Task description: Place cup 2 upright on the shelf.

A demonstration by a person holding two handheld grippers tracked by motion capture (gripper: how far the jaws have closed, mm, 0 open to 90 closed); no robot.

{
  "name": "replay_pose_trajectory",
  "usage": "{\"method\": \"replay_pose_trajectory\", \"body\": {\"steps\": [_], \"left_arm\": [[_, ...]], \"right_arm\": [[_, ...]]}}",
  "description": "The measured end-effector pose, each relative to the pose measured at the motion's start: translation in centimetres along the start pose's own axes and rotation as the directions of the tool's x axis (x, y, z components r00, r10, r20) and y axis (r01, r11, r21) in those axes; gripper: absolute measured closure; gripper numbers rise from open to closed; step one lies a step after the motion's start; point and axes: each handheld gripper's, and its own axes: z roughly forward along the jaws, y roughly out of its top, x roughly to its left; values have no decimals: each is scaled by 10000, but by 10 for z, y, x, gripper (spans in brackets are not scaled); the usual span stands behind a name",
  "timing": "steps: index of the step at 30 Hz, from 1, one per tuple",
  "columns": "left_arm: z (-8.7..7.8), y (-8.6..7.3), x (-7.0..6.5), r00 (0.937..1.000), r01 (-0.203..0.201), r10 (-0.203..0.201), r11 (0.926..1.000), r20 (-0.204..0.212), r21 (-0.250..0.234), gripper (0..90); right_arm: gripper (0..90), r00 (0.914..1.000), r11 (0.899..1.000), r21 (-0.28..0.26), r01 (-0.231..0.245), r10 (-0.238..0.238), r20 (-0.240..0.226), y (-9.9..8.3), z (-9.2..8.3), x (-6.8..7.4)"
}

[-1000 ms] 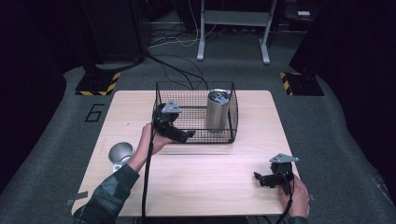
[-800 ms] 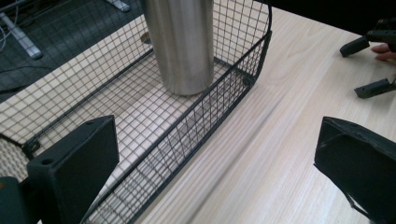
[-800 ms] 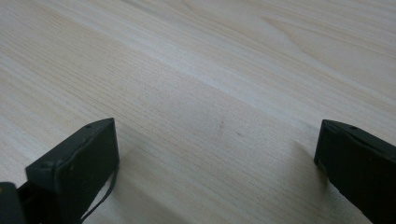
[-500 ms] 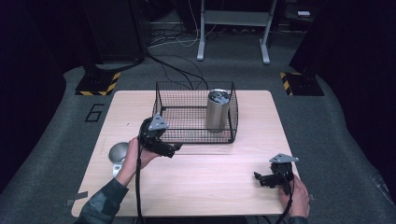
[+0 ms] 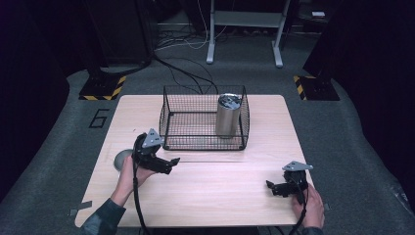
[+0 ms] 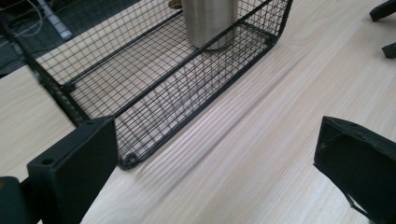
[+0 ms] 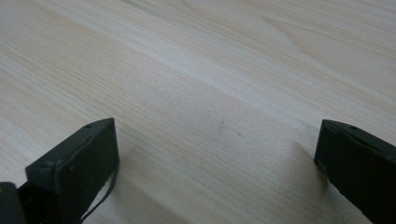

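A black wire basket stands at the table's far middle, and a steel tumbler stands upright inside its right half. My left gripper hovers over the table just in front of the basket's near left corner, open and empty. In the left gripper view the basket and the tumbler lie ahead between the wide-apart jaws. My right gripper rests low near the table's front right, open with bare wood between its jaws. A round grey lid-like object lies on the table beside the left hand.
The wooden table has free surface between the two grippers. Table legs, cables and yellow-black floor markers lie beyond the far edge. Tips of the right gripper appear at the top right of the left gripper view.
My left gripper has drawn back out of the basket toward the front left, open and empty. The right gripper has stayed put.
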Motion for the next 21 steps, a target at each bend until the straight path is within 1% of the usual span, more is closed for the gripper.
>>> {"method": "replay_pose_trajectory", "body": {"steps": [1,2,3,4,5,6,10,12,15,19,21], "left_arm": [[-3,-2,1,10000,85,-86,9999,46,56,2],[-4,-4,1,9998,192,-192,9998,16,-13,2],[-7,-9,3,9998,186,-186,9998,-62,38,2],[-7,-9,3,9998,186,-186,9998,-62,38,2],[-10,-14,6,9996,182,-181,9998,-211,85,2],[-10,-14,6,9996,182,-181,9998,-211,85,2],[-17,-23,11,9983,372,-370,9993,-449,47,2],[-21,-29,14,9970,543,-541,9985,-560,20,2],[-25,-38,20,9938,825,-826,9966,-748,-54,2],[-31,-51,29,9853,1227,-1238,9923,-1179,-168,1],[-33,-56,33,9816,1426,-1435,9896,-1261,-163,1]], "right_arm": [[0,10000,10000,0,1,-1,1,0,0,0],[0,10000,10000,3,3,-3,2,0,0,0],[0,10000,10000,0,3,-3,3,0,0,0],[0,10000,10000,0,3,-3,3,0,0,0],[0,10000,10000,0,1,-1,2,0,0,0],[0,10000,10000,0,1,-1,2,0,0,0],[0,10000,10000,1,-1,1,2,0,0,0],[0,10000,10000,0,3,-3,1,0,0,0],[0,10000,10000,1,3,-3,2,0,0,0],[0,10000,10000,3,-17,17,12,0,0,0],[0,10000,10000,0,-7,7,20,0,0,0]]}}
